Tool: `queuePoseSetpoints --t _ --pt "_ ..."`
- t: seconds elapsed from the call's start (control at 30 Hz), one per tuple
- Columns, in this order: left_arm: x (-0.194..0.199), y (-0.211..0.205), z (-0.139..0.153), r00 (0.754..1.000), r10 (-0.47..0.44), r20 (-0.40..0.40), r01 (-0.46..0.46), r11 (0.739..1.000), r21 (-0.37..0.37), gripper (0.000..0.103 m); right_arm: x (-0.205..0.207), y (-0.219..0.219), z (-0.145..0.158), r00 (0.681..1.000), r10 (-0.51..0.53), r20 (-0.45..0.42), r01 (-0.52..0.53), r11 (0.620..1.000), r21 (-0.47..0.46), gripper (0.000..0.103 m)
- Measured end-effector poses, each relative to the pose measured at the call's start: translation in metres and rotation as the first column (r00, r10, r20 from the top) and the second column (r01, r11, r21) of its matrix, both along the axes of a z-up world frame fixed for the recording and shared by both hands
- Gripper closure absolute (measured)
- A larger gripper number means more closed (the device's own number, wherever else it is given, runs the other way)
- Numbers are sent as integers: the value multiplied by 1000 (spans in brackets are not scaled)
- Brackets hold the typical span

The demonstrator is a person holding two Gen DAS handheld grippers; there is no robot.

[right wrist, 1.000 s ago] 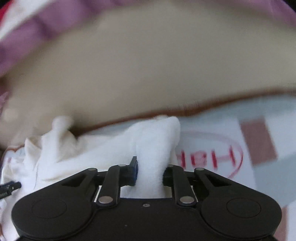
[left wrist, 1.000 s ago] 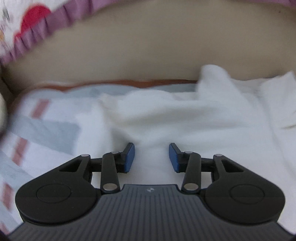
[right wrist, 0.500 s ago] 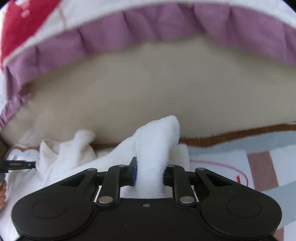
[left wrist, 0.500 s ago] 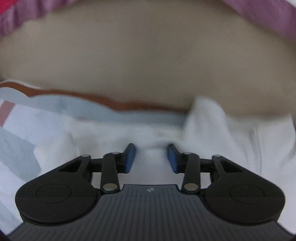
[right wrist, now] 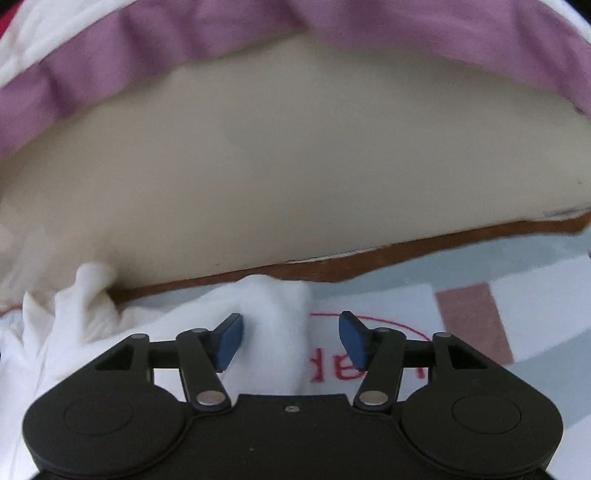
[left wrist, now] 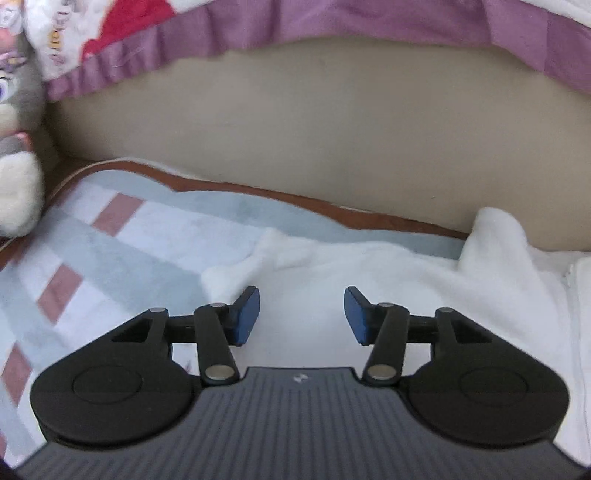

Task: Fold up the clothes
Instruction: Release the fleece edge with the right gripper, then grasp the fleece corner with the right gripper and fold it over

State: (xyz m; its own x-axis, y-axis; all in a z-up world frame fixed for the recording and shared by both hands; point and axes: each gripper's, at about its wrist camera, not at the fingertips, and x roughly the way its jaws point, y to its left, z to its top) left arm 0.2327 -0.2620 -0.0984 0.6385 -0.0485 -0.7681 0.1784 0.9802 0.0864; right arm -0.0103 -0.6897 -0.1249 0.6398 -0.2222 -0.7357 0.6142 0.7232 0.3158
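Note:
A white fleecy garment (left wrist: 388, 273) lies rumpled on a checked blanket, filling the middle and right of the left wrist view. My left gripper (left wrist: 301, 314) is open just above it, blue pads apart, holding nothing. In the right wrist view the same garment (right wrist: 269, 310) lies at the left and centre, one edge resting between the jaws. My right gripper (right wrist: 291, 339) is open, with the cloth loose near its left pad (right wrist: 229, 341).
The blanket (left wrist: 110, 251) is pale blue, white and pink, with a brown edge and a red logo (right wrist: 332, 363). A beige padded wall (left wrist: 314, 140) rises behind it. A purple-frilled cloth (left wrist: 258, 26) hangs above. A plush toy (left wrist: 14, 147) sits at far left.
My right gripper has opened and let go of the white fold, which dropped onto the blanket. My left gripper opened wider and the view shifted left along the garment.

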Motion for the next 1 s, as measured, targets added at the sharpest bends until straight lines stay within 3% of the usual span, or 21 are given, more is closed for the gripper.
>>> queuePoseSetpoints --t 0.07,0.13,0.27,0.3,0.33,0.4,0.47,0.57,0.7,0.83,0.87,0.9,1.0 --pt "3 1 -2 996 58 -68 -58 998 7 47 -10 -5 4 997 -48 58 43 995 84 42" --pt "-3 0 2 996 53 -76 -51 998 29 47 -19 -10 7 989 -100 111 80 982 169 42" --pt "-30 -1 19 998 -44 -40 48 994 102 35 -54 11 38 985 -37 168 24 997 80 42" --pt "-36 -1 19 997 -59 -57 65 991 120 31 -61 16 43 984 -18 177 2 996 94 42" --pt "-42 0 19 995 -73 -75 83 987 137 30 -62 19 43 980 -30 197 -3 986 169 42" --pt "-55 1 20 989 -100 -111 118 978 171 30 -86 21 42 951 -125 282 -2 911 413 42" --pt "-66 2 21 985 -116 -128 141 969 203 30 -109 40 33 907 -206 367 -44 820 570 42" --pt "-87 0 31 978 -173 -120 196 955 222 30 -126 83 20 932 -181 314 -51 793 607 42" --pt "-127 -6 62 966 -241 -95 256 944 207 30 -137 128 -7 979 -148 139 22 758 652 42" --pt "-188 -10 82 945 -324 -38 324 916 236 30 -151 151 -27 978 -205 -48 182 709 681 40" --pt "-205 -11 82 937 -348 -21 342 907 246 30 -150 153 -30 974 -220 -54 198 715 671 42" --pt "-218 -11 81 934 -356 -14 349 907 234 30 -149 154 -25 970 -239 -40 210 746 632 42" --pt "-233 -4 74 943 -332 -4 330 936 127 30 -144 160 2 966 -257 -28 245 877 413 38"
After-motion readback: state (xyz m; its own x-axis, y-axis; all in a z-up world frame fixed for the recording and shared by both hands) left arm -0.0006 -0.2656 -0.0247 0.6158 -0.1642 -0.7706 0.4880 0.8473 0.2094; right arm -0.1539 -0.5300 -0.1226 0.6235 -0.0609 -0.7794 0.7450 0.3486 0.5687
